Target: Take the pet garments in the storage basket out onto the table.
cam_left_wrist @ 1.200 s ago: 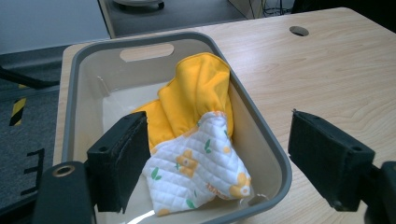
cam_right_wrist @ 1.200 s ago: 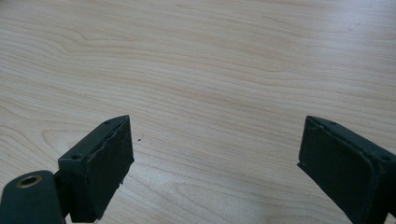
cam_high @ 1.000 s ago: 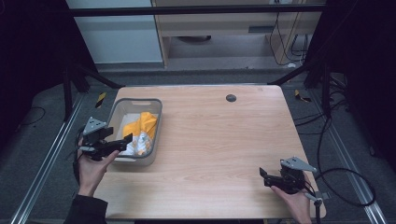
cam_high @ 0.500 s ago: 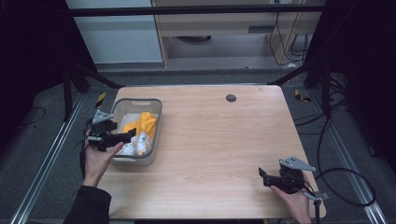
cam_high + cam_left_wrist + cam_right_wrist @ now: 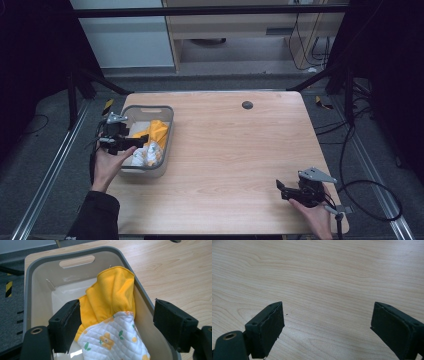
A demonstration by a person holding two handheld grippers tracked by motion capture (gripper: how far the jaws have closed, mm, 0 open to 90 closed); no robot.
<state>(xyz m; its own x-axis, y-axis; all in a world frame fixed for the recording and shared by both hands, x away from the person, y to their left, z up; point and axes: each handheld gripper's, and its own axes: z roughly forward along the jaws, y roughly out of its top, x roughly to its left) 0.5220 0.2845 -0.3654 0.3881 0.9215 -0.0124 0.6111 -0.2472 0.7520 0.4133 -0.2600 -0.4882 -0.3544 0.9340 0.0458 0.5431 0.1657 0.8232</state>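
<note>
A grey bin (image 5: pixel 167 131) sits at the left side of the wooden surface (image 5: pixel 235 150), its long side running away from the person. Inside it lies a yellow cloth (image 5: pixel 156 131), bunched up and leaning against the bin's right wall, with its top edge reaching the rim. Below it, toward the near end of the bin, lies a white quilted cloth (image 5: pixel 145 156) printed with small orange and green motifs; in the left gripper view the white cloth (image 5: pixel 117 340) overlaps the lower part of the yellow cloth (image 5: pixel 112 295). A slot handle is cut into the bin's (image 5: pixel 75 255) far wall.

The left gripper (image 5: pixel 129 143) hangs over the bin's left rim, held in the left hand (image 5: pixel 107 162), and points across the bin at the cloths. Its jaws stand wide apart, gripping nothing; in its own view the left gripper (image 5: pixel 117 325) frames both cloths, one jaw inside the bin close beside the yellow cloth, the other over the right wall.

The right gripper (image 5: pixel 281 189) is low over the surface's near right corner, held in the right hand (image 5: pixel 312 215), well apart from the bin. In its own view the right gripper (image 5: pixel 327 327) has its jaws spread wide over bare wood.

A dark round spot (image 5: pixel 247 105) marks the surface near its far edge.
</note>
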